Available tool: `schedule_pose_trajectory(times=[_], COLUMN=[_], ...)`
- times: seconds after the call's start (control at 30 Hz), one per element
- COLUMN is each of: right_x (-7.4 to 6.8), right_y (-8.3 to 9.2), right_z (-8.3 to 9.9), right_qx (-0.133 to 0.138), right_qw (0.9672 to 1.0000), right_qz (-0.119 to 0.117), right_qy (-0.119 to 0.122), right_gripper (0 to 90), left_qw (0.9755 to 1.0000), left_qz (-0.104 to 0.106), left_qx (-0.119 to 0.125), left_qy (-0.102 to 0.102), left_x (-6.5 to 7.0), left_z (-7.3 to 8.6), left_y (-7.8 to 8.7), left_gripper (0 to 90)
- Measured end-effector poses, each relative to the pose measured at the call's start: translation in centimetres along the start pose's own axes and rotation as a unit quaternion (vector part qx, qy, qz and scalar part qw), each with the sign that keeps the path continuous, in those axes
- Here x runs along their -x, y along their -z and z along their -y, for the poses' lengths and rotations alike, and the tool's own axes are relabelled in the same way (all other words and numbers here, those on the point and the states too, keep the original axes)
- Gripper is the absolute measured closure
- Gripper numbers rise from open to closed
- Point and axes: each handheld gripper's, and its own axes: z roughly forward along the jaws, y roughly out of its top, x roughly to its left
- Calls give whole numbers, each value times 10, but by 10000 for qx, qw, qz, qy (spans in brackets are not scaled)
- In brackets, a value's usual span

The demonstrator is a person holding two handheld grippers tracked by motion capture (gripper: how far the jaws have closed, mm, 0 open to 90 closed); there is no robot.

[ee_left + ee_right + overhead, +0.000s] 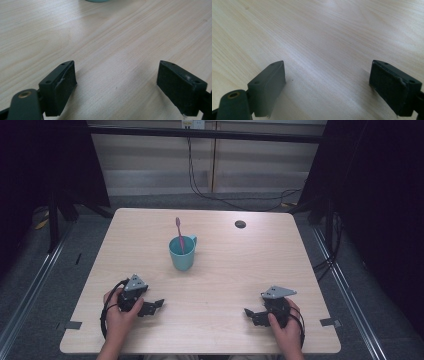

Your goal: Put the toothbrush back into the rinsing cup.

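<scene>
A teal plastic mug (pixel 181 253) is standing upright near the middle of the pale wooden tabletop (pixel 225 270), with a pink toothbrush (pixel 179 234) leaning inside it, head up. The left tool (pixel 150 306) is resting on the tabletop at the near left, held in the person's left hand (pixel 119 312), its jaws standing wide apart with nothing between them. The right tool (pixel 254 314) is lying at the near right in the right hand (pixel 284 325), its jaws likewise spread and gripping nothing. Both are sitting well apart from the mug.
</scene>
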Motion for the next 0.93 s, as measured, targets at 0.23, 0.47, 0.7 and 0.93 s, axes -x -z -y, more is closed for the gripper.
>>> schedule_pose_trajectory(times=[0.23,0.47,0.7,0.93], right_x=[0,0,0,0], right_y=[0,0,0,0], right_z=[0,0,0,0], right_qx=[-1,6,5,4], right_qw=[10000,10000,10000,10000], right_qz=[0,-1,1,10], right_qy=[0,6,8,19], right_gripper=[128,128,128,126], left_qw=[9995,9995,9994,9993], left_qz=[-108,-101,-114,-124], left_qx=[-105,-113,-124,-142], left_qy=[-278,-291,-299,-323], left_x=[4,4,4,4], left_z=[0,-1,-1,-1], left_y=[-2,-2,-2,-2], left_gripper=[147,133,125,124])
